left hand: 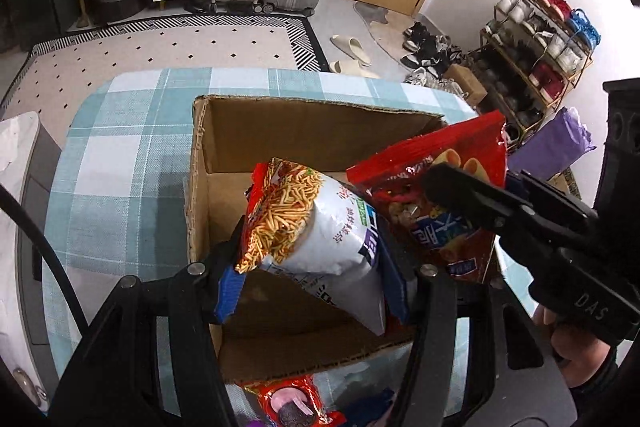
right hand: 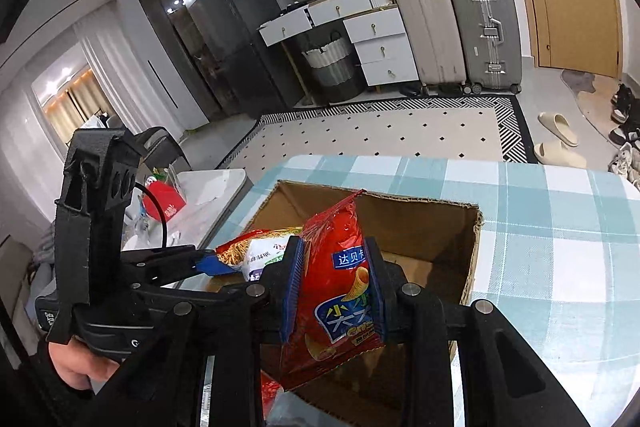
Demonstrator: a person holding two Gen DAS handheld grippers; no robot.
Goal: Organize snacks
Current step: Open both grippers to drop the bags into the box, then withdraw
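Left gripper [left hand: 312,267] clamps white snack bag [left hand: 320,227]; right gripper [right hand: 334,291] clamps red bag [right hand: 340,291], seemingly above box [left hand: 312,131]

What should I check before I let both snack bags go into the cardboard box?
1. Left gripper jaws clamp the white-and-orange noodle-snack bag: ok.
2. Right gripper jaws clamp the red crisp bag: ok.
3. Both bags over the open brown cardboard box: ok.
4. Box floor free below: cannot tell, partly hidden.
5. Box sits flat on the blue checked tablecloth: ok.
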